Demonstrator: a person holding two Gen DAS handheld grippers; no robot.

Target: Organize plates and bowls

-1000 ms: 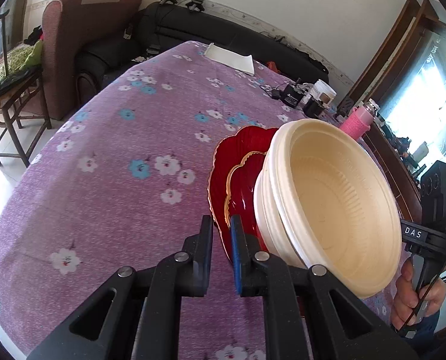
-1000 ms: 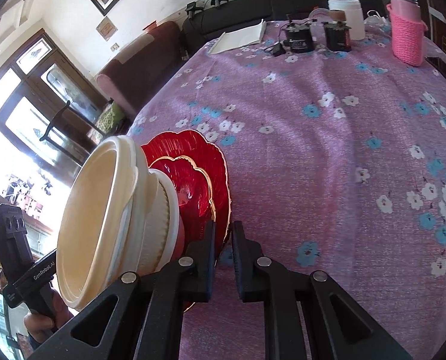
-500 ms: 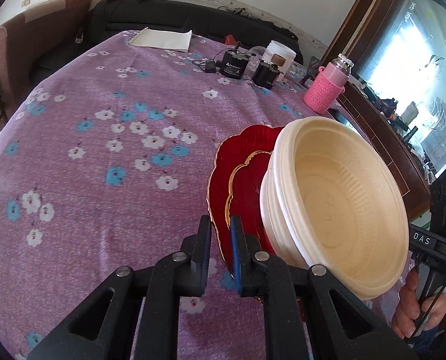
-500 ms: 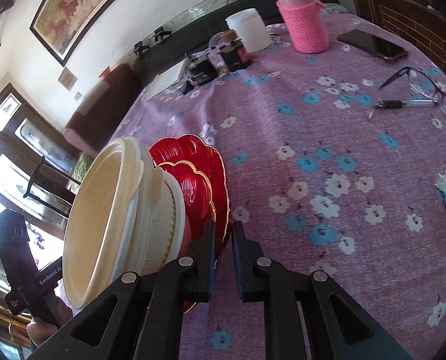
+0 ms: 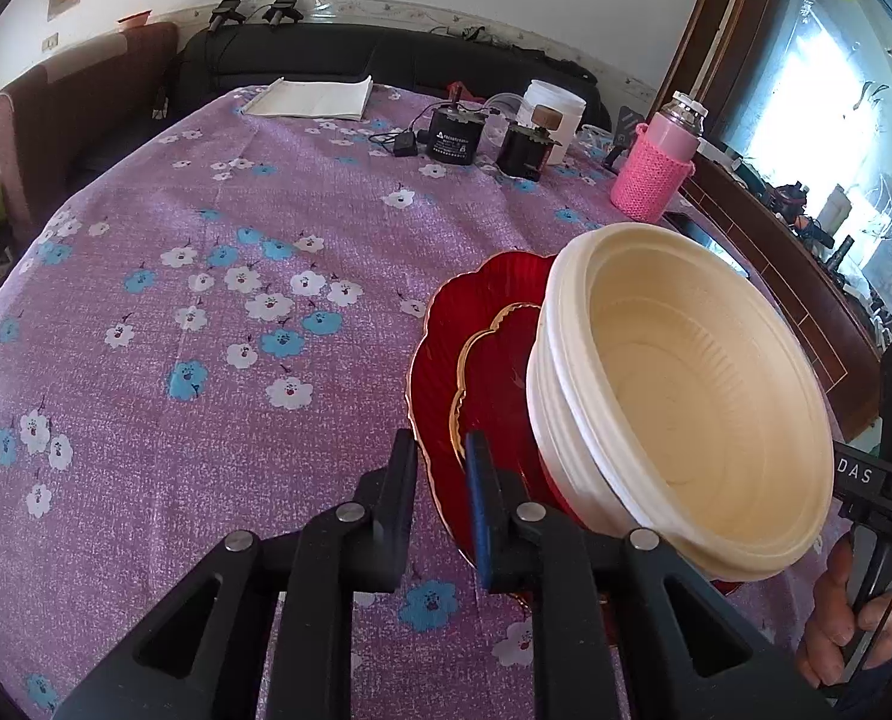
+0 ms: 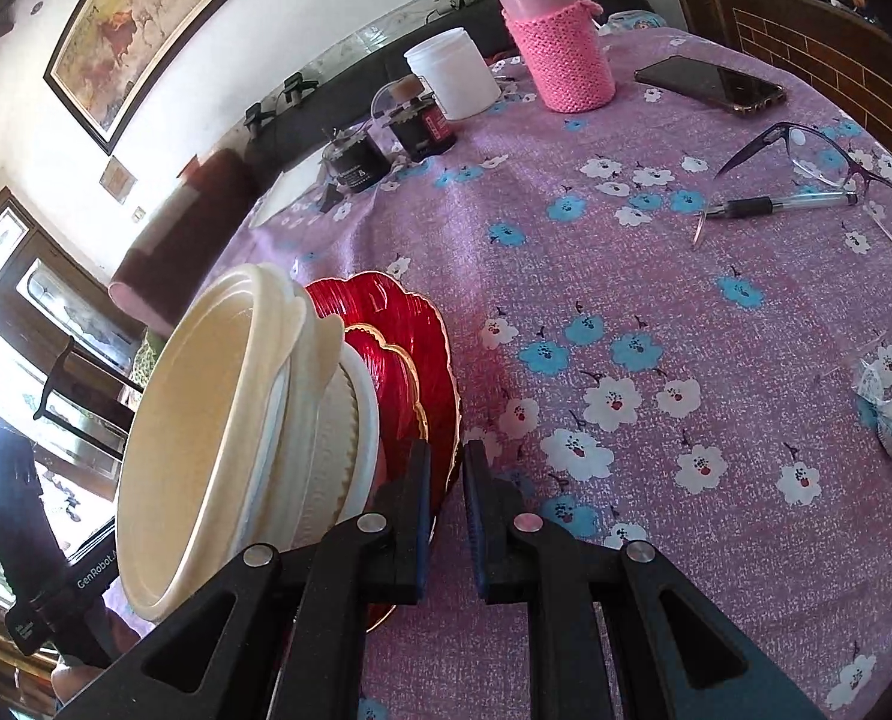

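The stack of cream bowls [image 5: 679, 408] nested on red plates [image 5: 446, 372] is held above the purple worktop [image 5: 206, 312], clamped at opposite rims by the left claw [image 5: 440, 480] and right claw [image 6: 446, 492]. A carrying step is judged; level, joint lowering is called for.

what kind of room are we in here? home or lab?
Most likely a home living or dining room. A black sofa sits behind a table with a purple floral tablecloth, a framed painting hangs on the wall, and personal items lie about: eyeglasses, a phone, a pink-sleeved flask.
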